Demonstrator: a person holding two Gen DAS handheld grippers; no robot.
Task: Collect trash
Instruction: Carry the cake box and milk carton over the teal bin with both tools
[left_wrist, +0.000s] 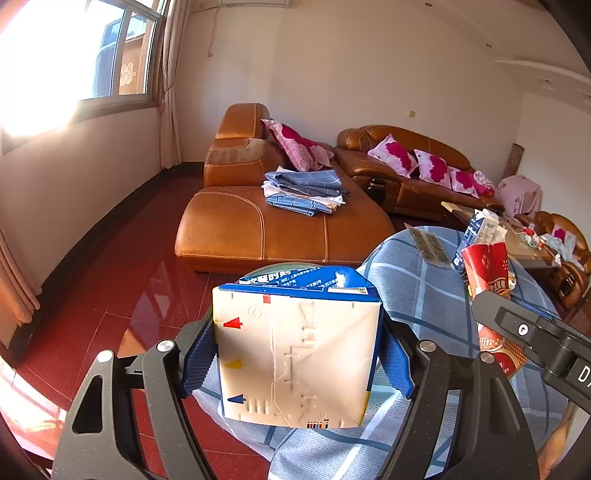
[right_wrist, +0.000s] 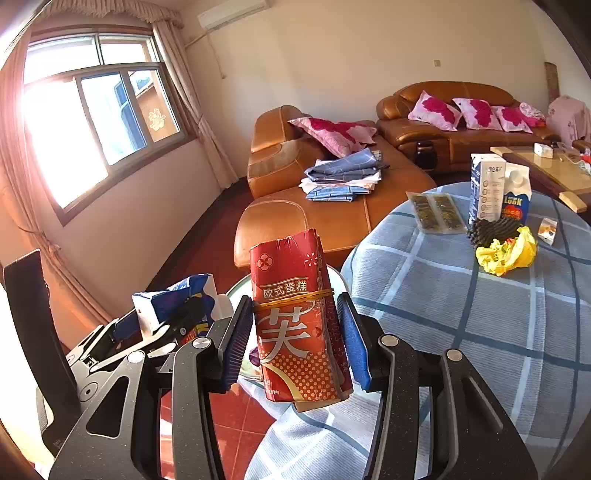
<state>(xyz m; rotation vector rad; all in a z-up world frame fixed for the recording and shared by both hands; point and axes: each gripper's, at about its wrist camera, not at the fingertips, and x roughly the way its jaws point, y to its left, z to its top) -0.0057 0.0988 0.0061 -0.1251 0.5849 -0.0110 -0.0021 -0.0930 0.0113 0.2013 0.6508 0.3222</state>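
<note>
My left gripper (left_wrist: 295, 354) is shut on a blue and white milk carton (left_wrist: 295, 354), its white bottom facing the camera. The carton also shows in the right wrist view (right_wrist: 173, 299), left of my right gripper. My right gripper (right_wrist: 295, 336) is shut on a red cake packet (right_wrist: 295, 325) bound with a yellow rubber band; it also shows in the left wrist view (left_wrist: 487, 273). Both are held above the near edge of a round table with a blue checked cloth (right_wrist: 480, 314). On the table lie a yellow plastic bag (right_wrist: 508, 251), a black ridged piece (right_wrist: 493, 229), two cartons (right_wrist: 496, 188) and a clear wrapper (right_wrist: 436, 212).
A brown leather sofa (right_wrist: 332, 218) with folded blue cloth (right_wrist: 343, 177) and pink cushions stands behind the table. A glass-topped round surface (right_wrist: 243, 288) shows under the grippers. A wooden coffee table (right_wrist: 554, 166) with clutter is at the right. The floor is red tile (left_wrist: 122, 288).
</note>
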